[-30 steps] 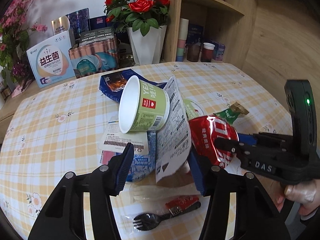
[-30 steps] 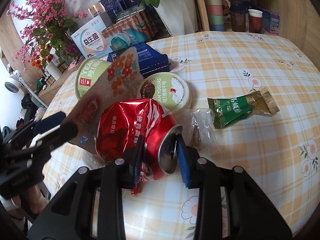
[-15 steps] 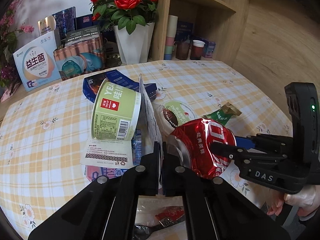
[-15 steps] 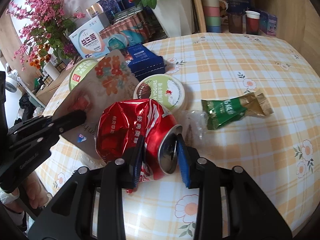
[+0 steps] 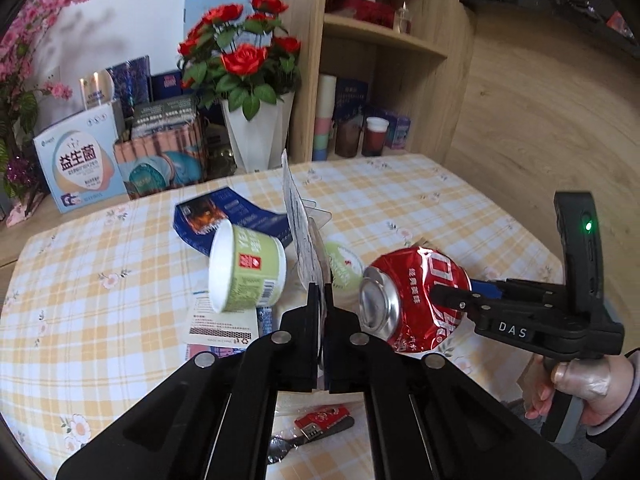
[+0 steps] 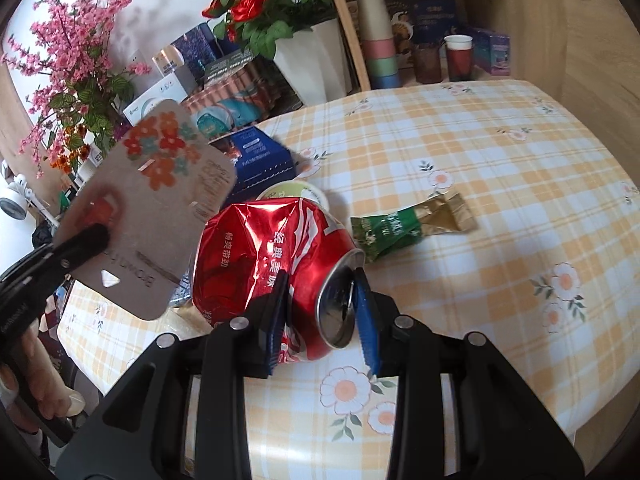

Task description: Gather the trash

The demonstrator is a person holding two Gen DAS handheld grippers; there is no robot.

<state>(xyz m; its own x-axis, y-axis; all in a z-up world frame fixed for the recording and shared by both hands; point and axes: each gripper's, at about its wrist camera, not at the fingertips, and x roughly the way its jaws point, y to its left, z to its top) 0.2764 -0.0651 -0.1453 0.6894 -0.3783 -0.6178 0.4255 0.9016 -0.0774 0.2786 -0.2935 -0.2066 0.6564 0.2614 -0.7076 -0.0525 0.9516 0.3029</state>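
Since a second ago, your left tool [image 5: 322, 300] has closed on the flowered card [image 6: 160, 204] and raised it off the table [image 6: 500, 208]. Your right tool [image 6: 322, 316] pinches the crushed red can [image 6: 256, 256], also lifted. Keep both grips firm and carry both clear of the yogurt cup [image 5: 248, 276] beyond.

Both pictures are bright and sharp. Edges bend round and go dark at the corners. The red can [image 6: 276, 256] shines with glare.
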